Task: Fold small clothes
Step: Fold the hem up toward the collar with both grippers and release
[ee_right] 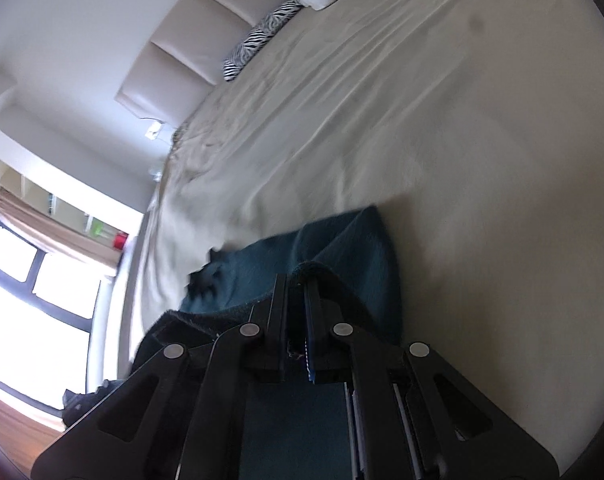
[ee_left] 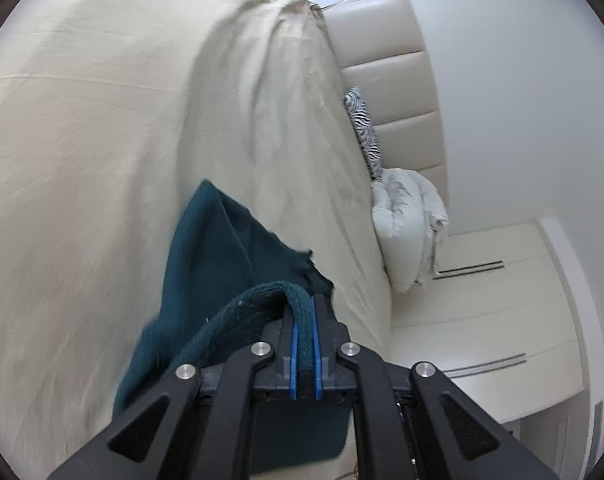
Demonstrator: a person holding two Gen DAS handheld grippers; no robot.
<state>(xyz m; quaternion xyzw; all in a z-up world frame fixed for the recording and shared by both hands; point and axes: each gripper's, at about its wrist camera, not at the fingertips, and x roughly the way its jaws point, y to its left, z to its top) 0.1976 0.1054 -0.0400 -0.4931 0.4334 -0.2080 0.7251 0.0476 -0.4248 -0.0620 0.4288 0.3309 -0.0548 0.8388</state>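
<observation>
A dark teal knit garment [ee_left: 218, 256] hangs above the beige bedsheet [ee_left: 102, 140], held up by both grippers. My left gripper [ee_left: 305, 304] is shut on a thick rolled edge of it, pinched between the blue pads. In the right wrist view the same teal garment [ee_right: 342, 256] drapes down toward the bedsheet [ee_right: 422, 120]. My right gripper [ee_right: 298, 280] is shut on another part of its edge. The lower part of the cloth is blurred.
A padded beige headboard [ee_left: 394, 80] stands at the bed's end, with a zebra-print cushion [ee_left: 362, 128] and a white pillow [ee_left: 410, 224] against it. White drawers [ee_left: 494, 300] stand beside the bed. A window [ee_right: 34, 280] and a dark shoe [ee_right: 86, 400] show on the other side.
</observation>
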